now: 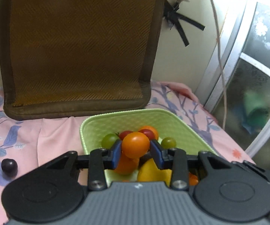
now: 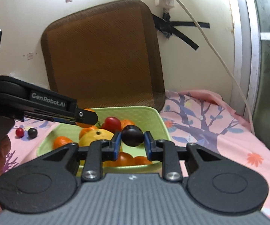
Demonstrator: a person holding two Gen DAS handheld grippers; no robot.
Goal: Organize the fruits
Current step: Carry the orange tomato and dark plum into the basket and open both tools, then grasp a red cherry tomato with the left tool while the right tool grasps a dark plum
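Gripped orange tomato (image 1: 135, 145) hangs over green tray (image 1: 172, 120) holding mixed fruit (image 2: 95, 136).

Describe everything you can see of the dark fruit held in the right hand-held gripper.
The dark fruit is small, round and deep purple-black, with a smooth, glossy skin. It is clamped between the blue pads of the right hand-held gripper, one on each side, and held up in front of the green tray of mixed fruit, clear of the pile.

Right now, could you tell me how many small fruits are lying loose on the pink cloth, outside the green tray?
2: a red tomato and a dark plum side by side, left of the tray. Others may be hidden behind the grippers.
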